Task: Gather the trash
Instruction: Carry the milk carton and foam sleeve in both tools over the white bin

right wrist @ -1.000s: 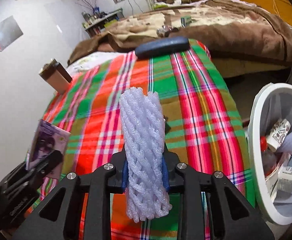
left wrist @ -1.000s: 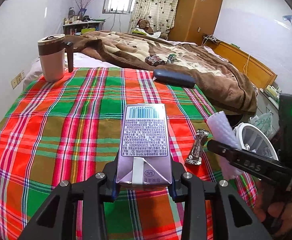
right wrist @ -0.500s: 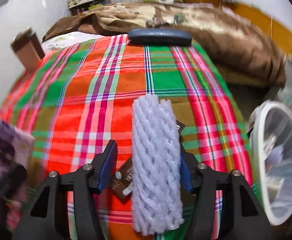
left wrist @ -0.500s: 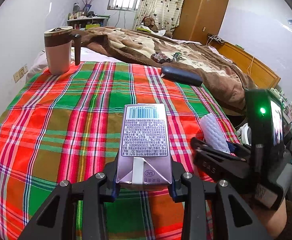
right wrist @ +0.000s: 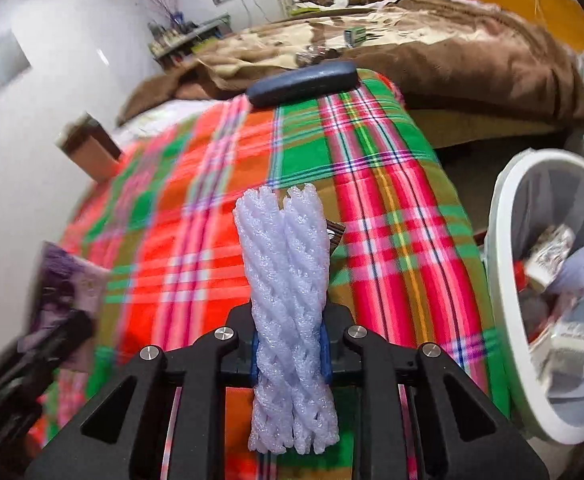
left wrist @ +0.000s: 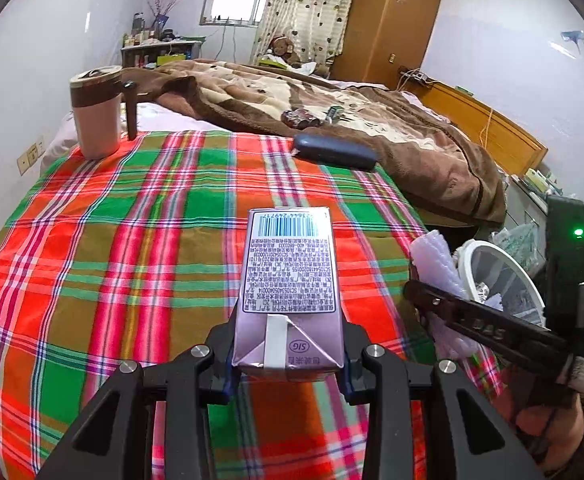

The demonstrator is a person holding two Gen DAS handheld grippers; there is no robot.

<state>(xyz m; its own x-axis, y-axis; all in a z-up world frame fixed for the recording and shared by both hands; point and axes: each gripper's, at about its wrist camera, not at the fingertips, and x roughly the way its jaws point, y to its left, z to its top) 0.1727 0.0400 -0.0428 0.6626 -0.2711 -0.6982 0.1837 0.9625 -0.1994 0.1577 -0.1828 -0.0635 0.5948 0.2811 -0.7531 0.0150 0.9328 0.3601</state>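
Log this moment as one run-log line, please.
left tongs: hold milk carton | right tongs: hold foam net | bin: right

purple drink carton (left wrist: 288,296): "SIG" logo on the bottom flap, seen upside down; barcode at far end, digits look like 36644 249717, not sure. Dense small print on its panel is unreadable. Right gripper (left wrist: 447,312) arm: embossed letters, illegible.

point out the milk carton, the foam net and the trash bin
milk carton (left wrist: 290,276): left wrist view, printed side panel
foam net (right wrist: 288,280): right wrist view, middle of the twisted mesh
trash bin (right wrist: 499,240): right wrist view, white rim
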